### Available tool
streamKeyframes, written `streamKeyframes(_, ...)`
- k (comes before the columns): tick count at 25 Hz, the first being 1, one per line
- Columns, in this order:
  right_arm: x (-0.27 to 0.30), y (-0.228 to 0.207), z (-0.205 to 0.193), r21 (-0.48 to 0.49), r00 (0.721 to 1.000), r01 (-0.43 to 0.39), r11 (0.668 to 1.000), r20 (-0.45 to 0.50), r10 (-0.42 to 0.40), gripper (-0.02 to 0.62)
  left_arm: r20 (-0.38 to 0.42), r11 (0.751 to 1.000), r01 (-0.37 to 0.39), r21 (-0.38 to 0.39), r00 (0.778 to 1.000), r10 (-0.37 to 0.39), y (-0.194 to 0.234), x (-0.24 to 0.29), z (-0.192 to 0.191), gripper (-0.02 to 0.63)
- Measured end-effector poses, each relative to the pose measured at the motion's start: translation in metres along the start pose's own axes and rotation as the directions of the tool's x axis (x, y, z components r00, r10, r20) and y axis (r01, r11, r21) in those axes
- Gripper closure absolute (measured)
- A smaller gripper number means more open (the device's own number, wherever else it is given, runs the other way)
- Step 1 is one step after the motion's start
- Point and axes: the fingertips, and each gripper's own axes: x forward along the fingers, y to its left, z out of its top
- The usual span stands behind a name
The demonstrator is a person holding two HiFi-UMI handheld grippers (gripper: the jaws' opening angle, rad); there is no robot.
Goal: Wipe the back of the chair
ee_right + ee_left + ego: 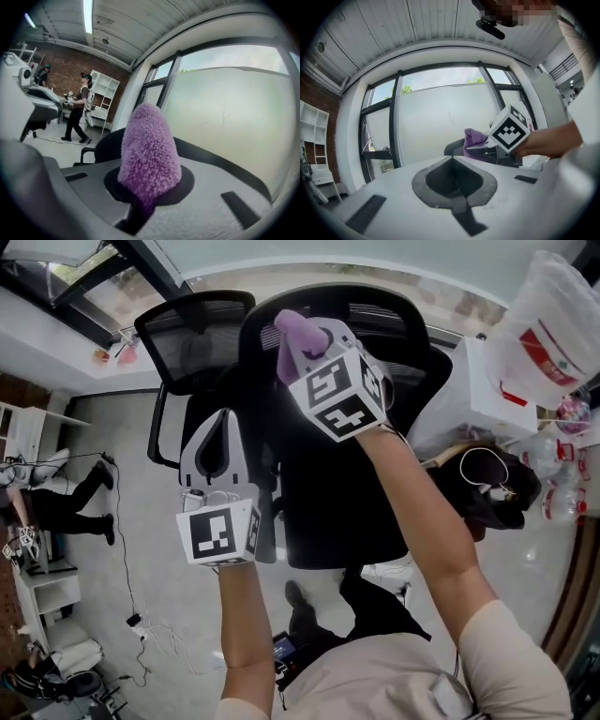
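A black office chair [412,352] stands in front of me, its mesh back [220,165] curving under my right gripper. My right gripper [305,345] is shut on a fluffy purple cloth [296,332], held at the top edge of the chair back. The cloth [149,150] stands up out of the closed jaws of the right gripper [144,199]. My left gripper [217,442] hovers lower left of the chair, shut with nothing in it. The left gripper view shows its closed jaws [455,190], and beyond them the cloth [474,137] and right gripper [493,143].
A second black chair [192,329] stands at the left by the window. A white bag [553,329] and a dark bag [492,486] sit on the table at the right. A person [66,495] stands far left. Cables [141,626] trail over the floor.
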Motion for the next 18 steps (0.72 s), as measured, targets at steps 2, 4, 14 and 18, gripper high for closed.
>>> streamKeyframes(2, -0.015, -0.032, -0.021, 0.003, 0.997, 0.067, 0.998, -0.035, -0.067, 0.572, 0.003, 1.0, 0.016, -0.005, 1.0, -0.016, -0.008, 0.007, 0.001, 0.6)
streamKeyframes(4, -0.043, -0.071, -0.043, 0.051, 0.987, 0.154, 0.987, -0.058, -0.151, 0.572, 0.008, 0.999, 0.038, -0.008, 0.999, -0.038, -0.02, 0.014, 0.002, 0.6)
streamKeyframes(14, -0.106, -0.128, -0.068, 0.085, 0.947, 0.317, 0.945, -0.092, -0.309, 0.575, 0.02, 0.992, 0.128, 0.0, 0.992, -0.128, -0.067, 0.03, 0.006, 0.6)
streamKeyframes(18, -0.088, -0.112, -0.065, 0.046, 0.946, 0.311, 0.949, -0.109, -0.304, 0.575, 0.008, 0.996, 0.091, 0.001, 0.996, -0.091, -0.047, 0.017, 0.001, 0.6)
